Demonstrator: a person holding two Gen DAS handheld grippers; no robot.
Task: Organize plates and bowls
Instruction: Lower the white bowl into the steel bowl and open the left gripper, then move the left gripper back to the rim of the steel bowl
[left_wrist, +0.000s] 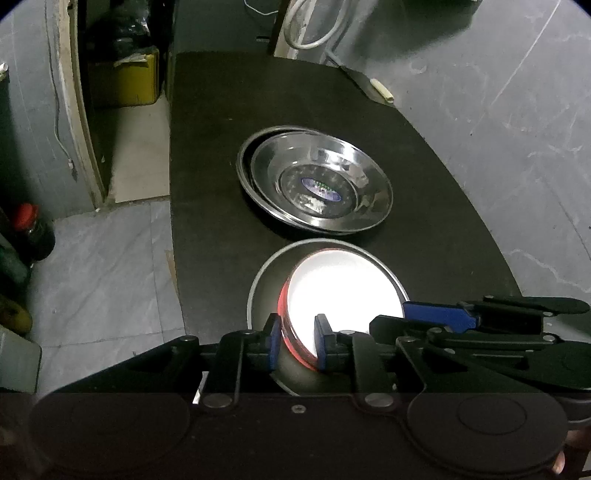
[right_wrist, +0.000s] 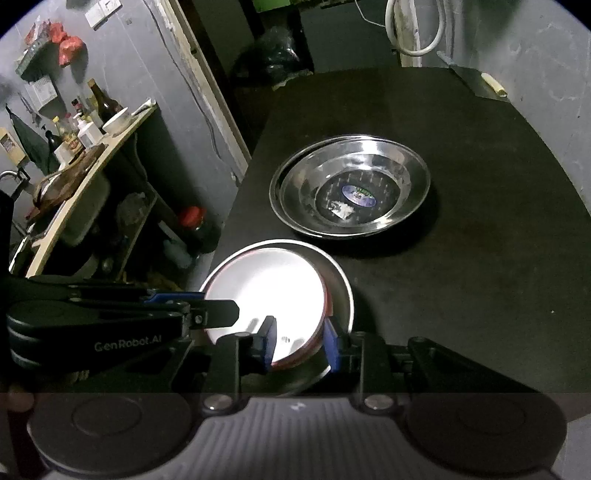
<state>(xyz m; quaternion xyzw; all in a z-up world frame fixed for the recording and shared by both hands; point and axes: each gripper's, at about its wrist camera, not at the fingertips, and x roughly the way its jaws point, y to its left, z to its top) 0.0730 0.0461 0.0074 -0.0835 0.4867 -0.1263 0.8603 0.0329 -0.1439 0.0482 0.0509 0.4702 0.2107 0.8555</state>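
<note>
A white bowl (left_wrist: 343, 291) with a red outside sits inside a steel bowl (left_wrist: 258, 280) near the front of the black table. My left gripper (left_wrist: 297, 341) is shut on the white bowl's near-left rim, one blue pad on the red outside and one on the white inside. From the right, my right gripper (left_wrist: 399, 319) reaches the same bowl. The right wrist view shows the white bowl (right_wrist: 273, 288) in the steel bowl (right_wrist: 345, 291), with my right gripper (right_wrist: 300, 345) shut on its near-right rim and my left gripper (right_wrist: 210, 304) at its left rim. Beyond stand two nested steel dishes (left_wrist: 362, 181) (right_wrist: 406, 177).
The black table (left_wrist: 207, 184) ends at its left edge above a tiled floor (left_wrist: 110, 258). A red-capped bottle (right_wrist: 192, 221) stands on the floor near that edge, and a cluttered shelf (right_wrist: 92, 147) lies further left. A grey wall (left_wrist: 498, 110) bounds the table's right side, with a white hose (left_wrist: 317, 33) at the back.
</note>
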